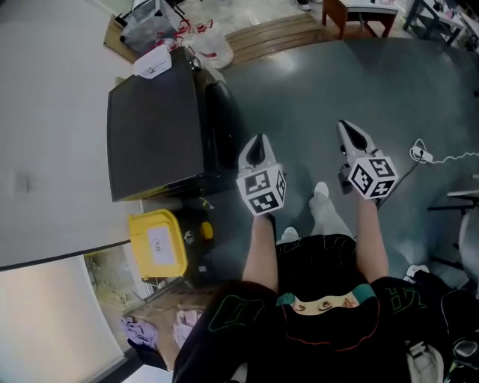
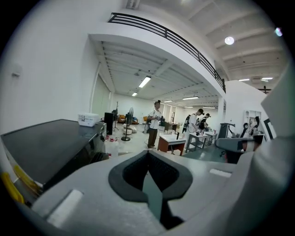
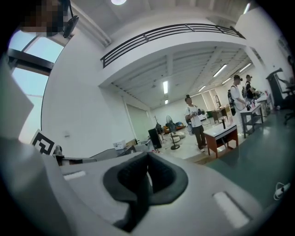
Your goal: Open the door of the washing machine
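Note:
The washing machine [image 1: 153, 135] is a dark box against the white wall at the left of the head view, and its front [image 1: 221, 123] faces the open floor. My left gripper [image 1: 257, 142] is held out just right of that front, jaws shut and empty. My right gripper [image 1: 350, 131] is further right over the grey floor, also shut with nothing in it. In the left gripper view the machine's dark top [image 2: 46, 143] lies to the left of my left gripper [image 2: 148, 154]. The right gripper view shows my right gripper [image 3: 147, 156] pointing across the hall.
A yellow lidded bin [image 1: 157, 243] stands beside the machine, near my feet. A white cable [image 1: 438, 158] lies on the floor at the right. A wooden platform [image 1: 269, 37] and a red-brown table [image 1: 359, 15] stand further off. Several people [image 2: 154, 122] stand among desks far away.

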### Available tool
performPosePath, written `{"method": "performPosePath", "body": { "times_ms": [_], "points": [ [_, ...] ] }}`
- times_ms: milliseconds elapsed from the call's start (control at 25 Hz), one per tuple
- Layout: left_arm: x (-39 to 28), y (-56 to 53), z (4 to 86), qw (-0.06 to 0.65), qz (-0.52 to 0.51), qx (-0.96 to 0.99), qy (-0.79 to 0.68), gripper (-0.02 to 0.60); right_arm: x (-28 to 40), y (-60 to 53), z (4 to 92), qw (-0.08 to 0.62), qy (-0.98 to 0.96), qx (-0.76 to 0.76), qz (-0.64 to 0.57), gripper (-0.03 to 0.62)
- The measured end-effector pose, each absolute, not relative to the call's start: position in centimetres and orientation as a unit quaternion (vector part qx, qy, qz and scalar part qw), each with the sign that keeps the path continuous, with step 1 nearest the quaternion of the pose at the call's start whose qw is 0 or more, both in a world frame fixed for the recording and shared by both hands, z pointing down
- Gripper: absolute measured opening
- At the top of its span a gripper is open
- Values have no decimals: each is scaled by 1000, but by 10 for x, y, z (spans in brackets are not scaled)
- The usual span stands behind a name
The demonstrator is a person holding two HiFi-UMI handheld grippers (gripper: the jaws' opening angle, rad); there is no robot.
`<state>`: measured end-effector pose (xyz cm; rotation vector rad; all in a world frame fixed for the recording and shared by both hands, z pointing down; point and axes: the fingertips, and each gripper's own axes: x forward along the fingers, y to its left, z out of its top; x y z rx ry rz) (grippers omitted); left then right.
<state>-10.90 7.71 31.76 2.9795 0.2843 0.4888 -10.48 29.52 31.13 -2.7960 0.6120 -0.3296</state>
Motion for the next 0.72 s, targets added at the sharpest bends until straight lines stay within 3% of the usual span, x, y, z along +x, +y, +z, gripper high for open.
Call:
{"method": "performPosePath", "body": {
  "times_ms": [440, 720],
  "points": [
    [28, 122, 271, 38, 102, 993, 38, 11, 72, 362, 283, 137, 245, -956, -91, 2],
    [67, 81, 261, 43, 81, 995, -27, 11, 133, 323, 274, 132, 302, -941, -79, 3]
  ]
}}
